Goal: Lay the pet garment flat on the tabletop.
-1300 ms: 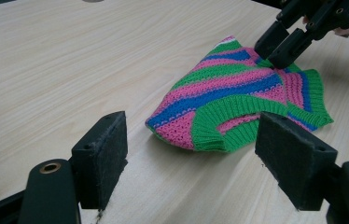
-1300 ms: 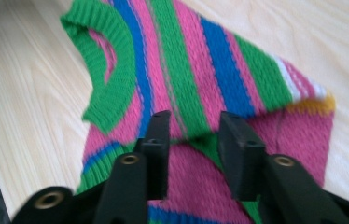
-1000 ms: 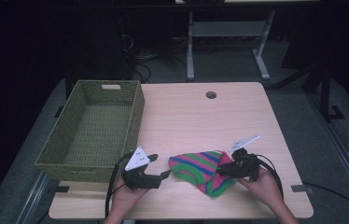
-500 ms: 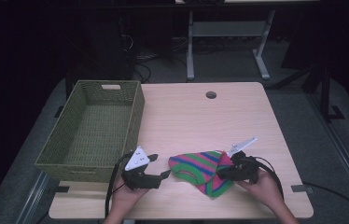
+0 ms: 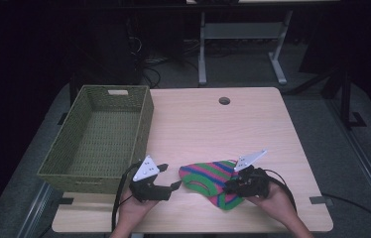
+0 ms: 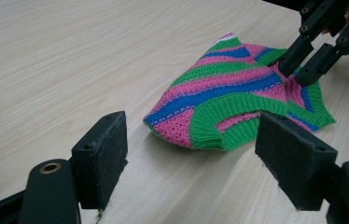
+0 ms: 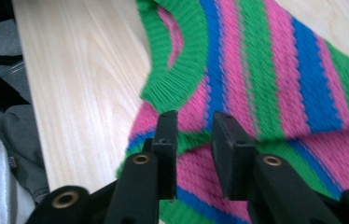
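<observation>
I see the pink/blue/green striped knit garment flat on the light wood table, 6 o'clock edge. Left gripper jaws wide apart, just short of it. Right gripper jaws narrowed over a fold; grip unconfirmed.

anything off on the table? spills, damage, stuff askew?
Nothing stands out. The striped knit garment lies loosely folded on the table, no spill or damage visible. The green basket sits upright and empty at the table's left edge.
</observation>
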The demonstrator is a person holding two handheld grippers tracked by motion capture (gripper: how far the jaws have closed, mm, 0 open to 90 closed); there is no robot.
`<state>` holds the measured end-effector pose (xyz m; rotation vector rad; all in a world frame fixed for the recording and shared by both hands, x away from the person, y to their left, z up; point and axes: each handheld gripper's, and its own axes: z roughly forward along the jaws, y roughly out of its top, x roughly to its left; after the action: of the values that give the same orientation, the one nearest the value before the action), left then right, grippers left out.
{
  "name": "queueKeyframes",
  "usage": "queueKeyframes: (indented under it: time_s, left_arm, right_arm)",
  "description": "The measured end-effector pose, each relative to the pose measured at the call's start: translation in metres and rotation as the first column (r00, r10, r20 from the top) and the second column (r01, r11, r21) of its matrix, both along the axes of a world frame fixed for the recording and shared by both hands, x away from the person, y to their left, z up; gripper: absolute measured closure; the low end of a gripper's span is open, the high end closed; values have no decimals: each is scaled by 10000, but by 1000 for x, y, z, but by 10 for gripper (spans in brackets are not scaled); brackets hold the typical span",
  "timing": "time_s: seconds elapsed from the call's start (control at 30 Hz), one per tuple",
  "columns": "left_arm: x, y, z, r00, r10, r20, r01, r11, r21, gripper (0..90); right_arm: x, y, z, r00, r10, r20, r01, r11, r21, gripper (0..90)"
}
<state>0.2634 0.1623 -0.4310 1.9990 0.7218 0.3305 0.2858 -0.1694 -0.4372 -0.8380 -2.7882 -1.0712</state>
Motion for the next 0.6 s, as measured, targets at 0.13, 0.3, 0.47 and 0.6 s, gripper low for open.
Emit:
queueKeyframes:
  time_s: [0.13, 0.3, 0.47, 0.6]
  left_arm:
    - [0, 0, 0, 10000, -14, -46, 14, 10000, 3, 248]
    - [0, -1, 0, 10000, -37, -49, 37, 10000, 15, 248]
    - [0, -1, 0, 9999, -80, -77, 80, 10000, 49, 248]
    - [1, -1, -1, 9999, -76, -103, 76, 10000, 28, 248]
  right_arm:
    - [0, 9, 2, 9992, 396, 90, -396, 9992, 29, 662]
    - [0, 21, 1, 9950, 942, 342, -935, 9954, -212, 612]
    - [4, 31, -5, 9883, 1400, 603, -1369, 9891, -537, 573]
    - [4, 37, -8, 9846, 1607, 683, -1556, 9850, -746, 575]
